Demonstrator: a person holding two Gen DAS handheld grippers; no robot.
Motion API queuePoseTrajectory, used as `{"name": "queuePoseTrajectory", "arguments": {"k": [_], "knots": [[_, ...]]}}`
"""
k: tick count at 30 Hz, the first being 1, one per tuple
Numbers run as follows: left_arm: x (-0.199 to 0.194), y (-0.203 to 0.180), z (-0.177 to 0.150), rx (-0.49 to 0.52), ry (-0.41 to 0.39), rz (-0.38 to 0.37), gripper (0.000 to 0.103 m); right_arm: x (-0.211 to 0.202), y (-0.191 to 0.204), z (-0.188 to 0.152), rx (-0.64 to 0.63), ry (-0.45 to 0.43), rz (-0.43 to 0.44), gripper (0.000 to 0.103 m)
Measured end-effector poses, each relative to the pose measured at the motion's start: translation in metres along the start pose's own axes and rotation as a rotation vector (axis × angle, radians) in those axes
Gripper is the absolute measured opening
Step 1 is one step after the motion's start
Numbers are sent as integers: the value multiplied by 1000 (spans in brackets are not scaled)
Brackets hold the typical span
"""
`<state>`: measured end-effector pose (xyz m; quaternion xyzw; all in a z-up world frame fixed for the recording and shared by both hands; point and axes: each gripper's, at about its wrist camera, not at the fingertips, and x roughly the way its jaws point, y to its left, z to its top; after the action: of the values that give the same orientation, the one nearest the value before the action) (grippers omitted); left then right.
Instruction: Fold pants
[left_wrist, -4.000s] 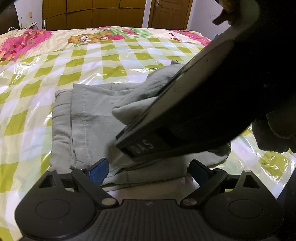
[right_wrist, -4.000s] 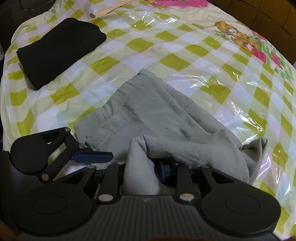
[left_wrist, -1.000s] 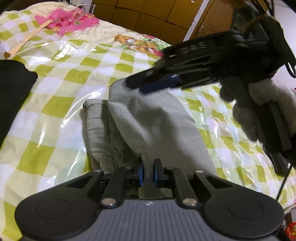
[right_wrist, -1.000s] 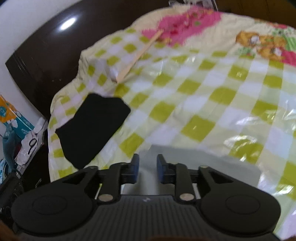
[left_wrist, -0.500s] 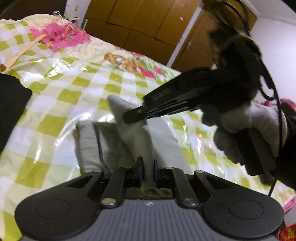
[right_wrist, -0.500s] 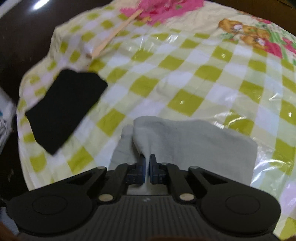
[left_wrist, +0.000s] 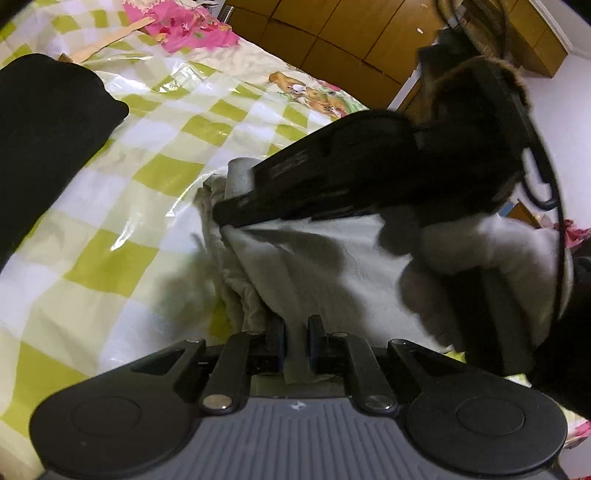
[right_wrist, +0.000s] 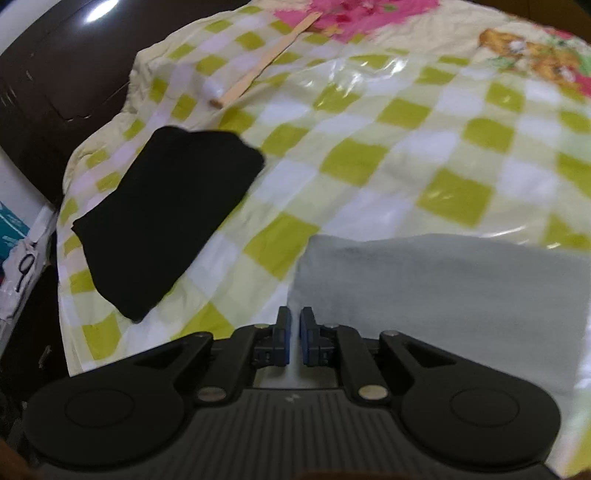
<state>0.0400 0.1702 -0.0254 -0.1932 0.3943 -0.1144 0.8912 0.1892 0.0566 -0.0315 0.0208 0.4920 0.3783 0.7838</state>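
A: Where are the pale grey cotton pants (left_wrist: 332, 266)?

B: On the green-and-white checked bedspread under clear plastic sheeting (left_wrist: 122, 206), folded into a thick bundle. Layered edges stack up on the bundle's left side in the left wrist view; the top layer lies fairly smooth.

A: Left gripper (left_wrist: 296, 341)?

B: Its blue-padded fingers are pressed together on a fold of the grey cloth at the bundle's near edge. Fabric sits pinched between the pads.

A: Right gripper (right_wrist: 294, 332)?

B: Jaws nearly together and opening at this moment. In its own view the pads sit at the left corner of the grey pants (right_wrist: 443, 291); a narrow gap shows between them, and blur keeps me from telling whether cloth is in it. From the left wrist view the black body of that gripper reaches across above the bundle, carried by a hand in a light grey glove (left_wrist: 487, 251); its tip sits at the bundle's far left corner.

A: Anything else on the bed?

B: A folded black garment (right_wrist: 166, 218) lies well left of the pants. A long pale wooden stick (right_wrist: 266, 59) rests farther back, near pink floral print (right_wrist: 354, 14).
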Motion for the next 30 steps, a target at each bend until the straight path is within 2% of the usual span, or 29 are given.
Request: {"name": "queuePoseTrajectory", "arguments": {"k": [4, 7, 10, 11, 13, 14, 15, 17, 18, 19, 21, 24, 27, 30], "knots": [[-9, 4, -2, 6, 19, -7, 30, 22, -5, -10, 85, 67, 116, 13], [-22, 5, 1, 8, 19, 8, 31, -7, -3, -15, 104, -4, 205, 14], [-39, -3, 14, 58, -40, 51, 34, -56, -5, -19, 104, -113, 238, 27], [-42, -8, 20, 77, -64, 53, 36, -75, -10, -24, 111, -156, 213, 34], [-42, -17, 31, 116, -100, 44, 44, -105, -26, -31, 110, -221, 131, 35], [-37, -22, 36, 149, -113, 49, 48, -119, -36, -37, 113, -250, 69, 40], [-30, -25, 40, 170, -116, 56, 49, -127, -46, -44, 120, -260, 9, 47], [-7, -22, 46, 160, -85, 20, 50, -132, -72, -56, 162, -242, -107, 50], [4, -19, 47, 139, -69, 5, 50, -130, -84, -62, 187, -230, -129, 50], [15, -15, 47, 128, -46, 3, 50, -125, -97, -67, 222, -219, -138, 50], [32, -10, 44, 147, -15, 77, 50, -109, -117, -75, 303, -181, -120, 50], [39, 5, 40, 124, 27, 136, 52, -92, -130, -85, 332, -179, -91, 52], [40, 16, 39, 65, 52, 109, 56, -87, -136, -90, 366, -209, -28, 57], [44, 12, 40, 84, 73, 111, 63, -87, -141, -91, 395, -211, 48, 64]]}}
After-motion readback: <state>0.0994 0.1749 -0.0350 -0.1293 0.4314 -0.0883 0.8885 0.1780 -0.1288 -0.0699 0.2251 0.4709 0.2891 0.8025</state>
